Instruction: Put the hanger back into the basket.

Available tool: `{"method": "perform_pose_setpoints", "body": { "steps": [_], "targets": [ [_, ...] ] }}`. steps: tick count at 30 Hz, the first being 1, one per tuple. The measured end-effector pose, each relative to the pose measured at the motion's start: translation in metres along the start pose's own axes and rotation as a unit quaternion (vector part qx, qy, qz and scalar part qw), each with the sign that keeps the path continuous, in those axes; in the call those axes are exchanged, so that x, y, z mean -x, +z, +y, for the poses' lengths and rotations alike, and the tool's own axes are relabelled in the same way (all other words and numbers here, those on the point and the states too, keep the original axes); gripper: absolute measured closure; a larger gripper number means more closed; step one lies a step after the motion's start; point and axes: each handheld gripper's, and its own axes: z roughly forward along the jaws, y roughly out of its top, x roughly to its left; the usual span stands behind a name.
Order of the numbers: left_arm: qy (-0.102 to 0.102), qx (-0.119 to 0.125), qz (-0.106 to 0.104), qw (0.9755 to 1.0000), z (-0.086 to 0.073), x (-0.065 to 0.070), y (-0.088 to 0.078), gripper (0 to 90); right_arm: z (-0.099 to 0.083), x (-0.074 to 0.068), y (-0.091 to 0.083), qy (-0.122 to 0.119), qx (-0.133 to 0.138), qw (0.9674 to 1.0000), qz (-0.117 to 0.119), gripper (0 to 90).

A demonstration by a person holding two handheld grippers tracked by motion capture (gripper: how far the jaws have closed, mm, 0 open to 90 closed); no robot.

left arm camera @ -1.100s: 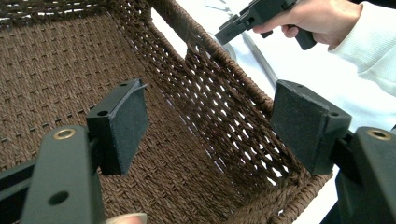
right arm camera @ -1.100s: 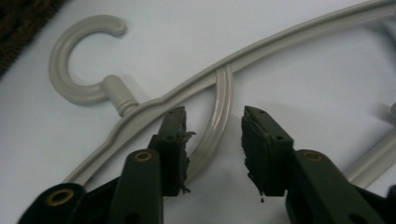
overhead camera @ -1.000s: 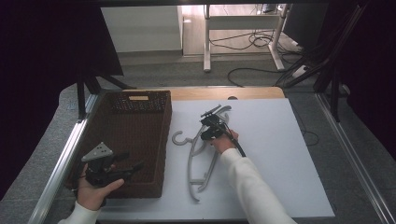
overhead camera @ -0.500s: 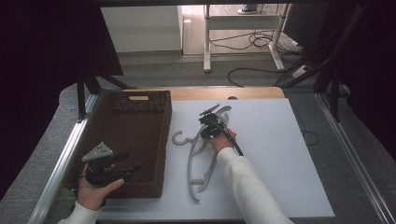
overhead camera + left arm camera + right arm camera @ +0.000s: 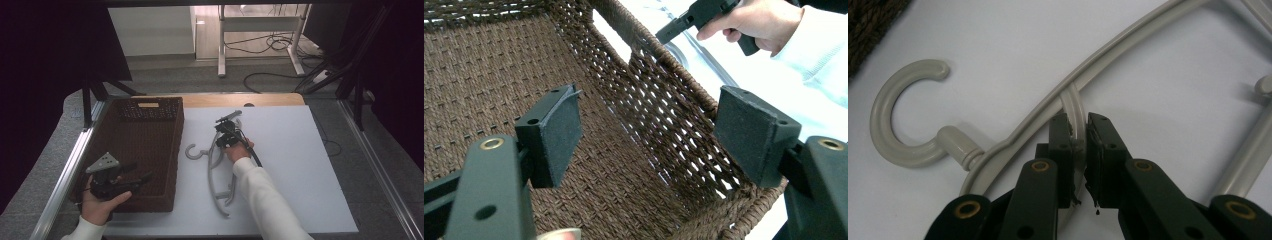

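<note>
Because its jaws have just been closing, the right gripper (image 5: 1078, 150) pinches the pale grey plastic coat hanger's (image 5: 1013, 132) inner bar at frame centre, ready for lifting; the left gripper (image 5: 649, 140) gapes wide over the brown woven basket (image 5: 664, 100), holding nothing.

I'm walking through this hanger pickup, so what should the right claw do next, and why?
Probably lift gently. The right claw has just been closing and now pinches a thin inner bar of the grey hanger, which lies flat on the white table beside the wicker basket, the likely destination.
</note>
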Motion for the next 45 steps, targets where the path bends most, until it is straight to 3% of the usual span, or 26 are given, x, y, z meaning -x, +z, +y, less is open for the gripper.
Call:
{"method": "perform_pose_setpoints", "body": {
  "steps": [8, 16, 21, 28, 33, 38, 40, 41, 45],
  "targets": [
    [-0.002, 0.002, 0.002, 1.0000, 0.000, -0.002, -0.001, 26.5, -0.004, 0.003, -0.005, -0.003, 0.017, 0.9997, 0.020, 82.0],
    [-0.004, 0.002, 0.003, 1.0000, 0.000, -0.002, -0.001, 26.6, -0.006, 0.010, -0.020, -0.004, 0.046, 0.9978, 0.049, 82.6],
    [-0.004, 0.003, 0.004, 1.0000, 0.000, -0.002, -0.001, 26.6, -0.008, 0.017, -0.028, 0.013, 0.059, 0.9944, 0.087, 83.2],
    [-0.004, 0.003, 0.004, 1.0000, 0.000, -0.002, -0.002, 26.6, -0.009, 0.029, -0.043, 0.047, 0.081, 0.9831, 0.157, 84.9],
    [-0.004, 0.003, 0.004, 1.0000, 0.000, -0.002, -0.002, 26.6, -0.010, 0.035, -0.055, 0.060, 0.095, 0.9753, 0.190, 85.4],
    [-0.004, 0.003, 0.005, 1.0000, 0.000, -0.002, -0.001, 26.6, -0.012, 0.040, -0.069, 0.078, 0.116, 0.9639, 0.227, 85.9],
    [-0.004, 0.002, 0.005, 1.0000, 0.000, -0.002, -0.001, 26.6, -0.014, 0.044, -0.079, 0.086, 0.133, 0.9558, 0.248, 86.2],
    [-0.005, 0.002, 0.005, 1.0000, 0.000, -0.002, -0.001, 26.6, -0.014, 0.044, -0.079, 0.086, 0.133, 0.9558, 0.248, 86.2],
    [-0.005, 0.002, 0.005, 1.0000, 0.001, -0.002, -0.001, 26.6, -0.015, 0.047, -0.093, 0.087, 0.153, 0.9493, 0.260, 86.5]
  ]
}}
